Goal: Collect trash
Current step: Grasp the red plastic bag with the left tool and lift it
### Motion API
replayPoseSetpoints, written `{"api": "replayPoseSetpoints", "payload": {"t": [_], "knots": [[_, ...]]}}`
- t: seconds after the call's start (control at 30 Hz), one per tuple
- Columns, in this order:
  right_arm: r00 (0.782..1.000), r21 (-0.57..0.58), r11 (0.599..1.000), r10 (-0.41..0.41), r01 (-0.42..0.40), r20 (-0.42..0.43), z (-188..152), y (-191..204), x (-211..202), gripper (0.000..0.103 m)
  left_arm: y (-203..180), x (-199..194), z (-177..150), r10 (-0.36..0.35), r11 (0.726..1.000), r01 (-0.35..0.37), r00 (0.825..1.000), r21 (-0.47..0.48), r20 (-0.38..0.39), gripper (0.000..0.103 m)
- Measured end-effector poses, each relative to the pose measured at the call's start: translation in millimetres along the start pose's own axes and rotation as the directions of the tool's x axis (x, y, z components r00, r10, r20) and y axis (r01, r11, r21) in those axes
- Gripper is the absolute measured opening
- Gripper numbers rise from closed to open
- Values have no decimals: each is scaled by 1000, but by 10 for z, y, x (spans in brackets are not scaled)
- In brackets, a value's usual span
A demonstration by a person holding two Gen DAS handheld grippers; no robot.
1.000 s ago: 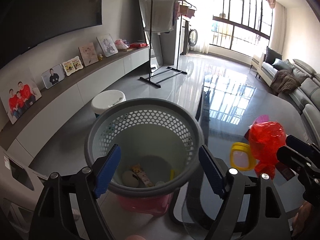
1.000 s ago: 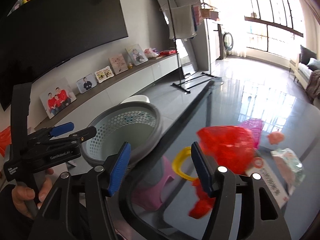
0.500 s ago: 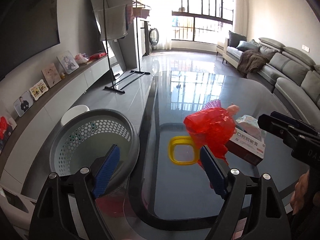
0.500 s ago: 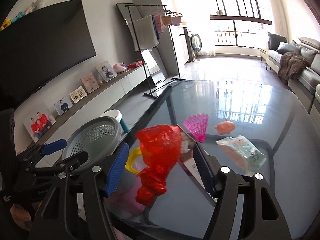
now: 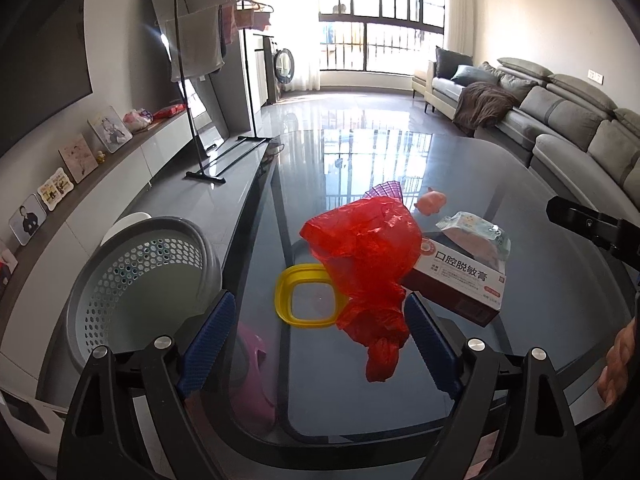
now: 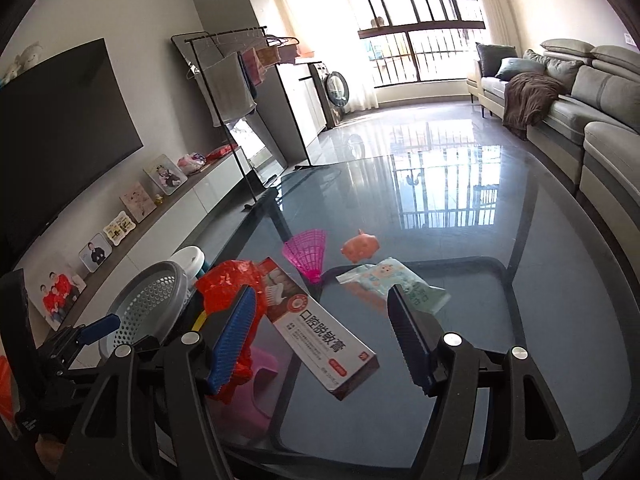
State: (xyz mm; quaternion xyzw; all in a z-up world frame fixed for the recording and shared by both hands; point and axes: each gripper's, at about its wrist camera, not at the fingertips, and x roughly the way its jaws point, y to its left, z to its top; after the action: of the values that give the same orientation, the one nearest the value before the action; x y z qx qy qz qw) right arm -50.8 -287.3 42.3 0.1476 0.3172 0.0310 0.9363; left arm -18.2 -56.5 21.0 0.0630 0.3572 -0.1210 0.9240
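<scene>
Left gripper has its jaws wide and still opening, nothing pinched; the tail of a crumpled red plastic bag sits just ahead between the blue pads without touching them. Right gripper also has its jaws apart with nothing held, and the near end of a toothpaste box lies in the gap, clear of both pads.

That box reads 口腔脱敏膏 in big dark characters on white, with a red band along the edge; the small print is too tiny to read. The bag slumps against the box's far end and half covers a yellow square lid.

Further out on the glass desk: a wet wipes pack with a cartoon baby on it, a pink shuttlecock and an orange toy pig. A grey perforated basket stands beside the desk's left edge.
</scene>
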Motion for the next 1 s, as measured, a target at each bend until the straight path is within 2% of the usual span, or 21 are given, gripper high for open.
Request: {"api": "replayPoseSetpoints", "payload": {"t": [0.3,0.53,0.7,0.73,0.8,1.0], "knots": [[998,67,996,-55,57,-42,-42,-330,43,66,-205,386,-23,-12,1000,12,998,-1,-58,85],[996,84,993,-75,79,-49,-29,-399,29,66,-326,750,-47,-1,1000,2,994,4,-113,85],[996,95,993,-68,74,-63,-31,-419,47,66,-379,892,-53,-4,1000,5,993,6,-117,84],[996,95,993,-67,73,-66,-32,-411,55,66,-388,916,-52,-6,1000,6,993,6,-119,82],[995,93,993,-65,71,-70,-41,-404,63,66,-410,957,-50,-16,1000,17,991,4,-130,65],[994,84,993,-72,79,-79,-47,-393,108,66,-404,965,-52,-39,999,39,990,1,-138,37]]}}
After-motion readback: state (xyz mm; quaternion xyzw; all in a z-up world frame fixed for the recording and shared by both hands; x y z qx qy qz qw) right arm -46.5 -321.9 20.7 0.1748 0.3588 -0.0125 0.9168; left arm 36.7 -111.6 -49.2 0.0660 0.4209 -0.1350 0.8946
